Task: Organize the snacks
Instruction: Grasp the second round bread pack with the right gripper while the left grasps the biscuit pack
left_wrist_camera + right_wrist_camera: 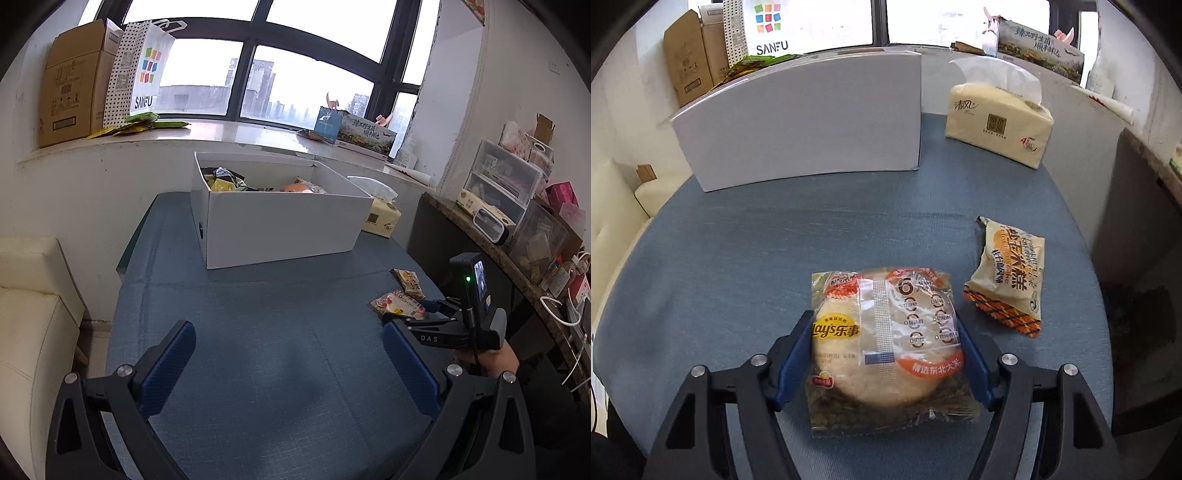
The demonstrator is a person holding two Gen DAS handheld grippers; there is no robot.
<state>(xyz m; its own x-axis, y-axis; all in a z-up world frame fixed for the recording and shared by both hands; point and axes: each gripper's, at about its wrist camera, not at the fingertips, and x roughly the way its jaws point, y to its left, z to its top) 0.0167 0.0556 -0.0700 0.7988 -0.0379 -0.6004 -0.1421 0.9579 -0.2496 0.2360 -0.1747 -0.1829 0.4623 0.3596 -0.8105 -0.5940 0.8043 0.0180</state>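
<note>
The right hand-held gripper (pixel 884 354) brackets the rice cake pack (pixel 886 347) on the near tabletop (pixel 738 258), pads at its edges but not clearly clamped. The slippery wrapper could slide out. The left hand-held gripper (pixel 288 365) hangs apart, empty.

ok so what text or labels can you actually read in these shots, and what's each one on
"SANFU": white paper bag on the windowsill
"Lay's": round rice cake packet between the right claw pads
"6": same packet
"DAS": right claw body, left wrist view
Second snack packet, tissue pack, cardboard box: too blurred
</note>
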